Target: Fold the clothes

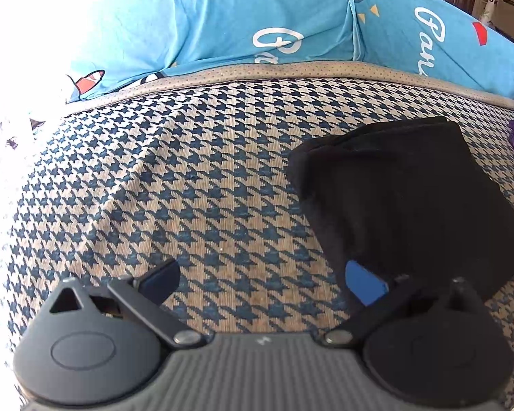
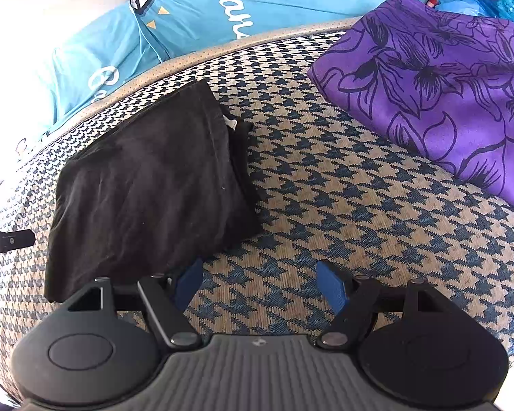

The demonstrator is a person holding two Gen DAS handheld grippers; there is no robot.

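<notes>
Both tongs, left tongs [image 1: 267, 282] and right tongs [image 2: 262, 284], are standing apart, empty; a soft black garment [image 2: 150, 185] is lying folded, roughly rectangular, left of centre on woven houndstooth upholstery [image 2: 342, 212].

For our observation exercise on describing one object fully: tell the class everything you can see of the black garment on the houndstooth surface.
The black garment is a soft, matte, slightly wrinkled cloth, folded into a thick, roughly rectangular bundle with layered edges on one side, where a small white tag peeks out. It lies flat on the blue-and-beige houndstooth cover, apart from the purple floral fabric. Neither gripper holds it; both stand open near its closest edge.
</notes>
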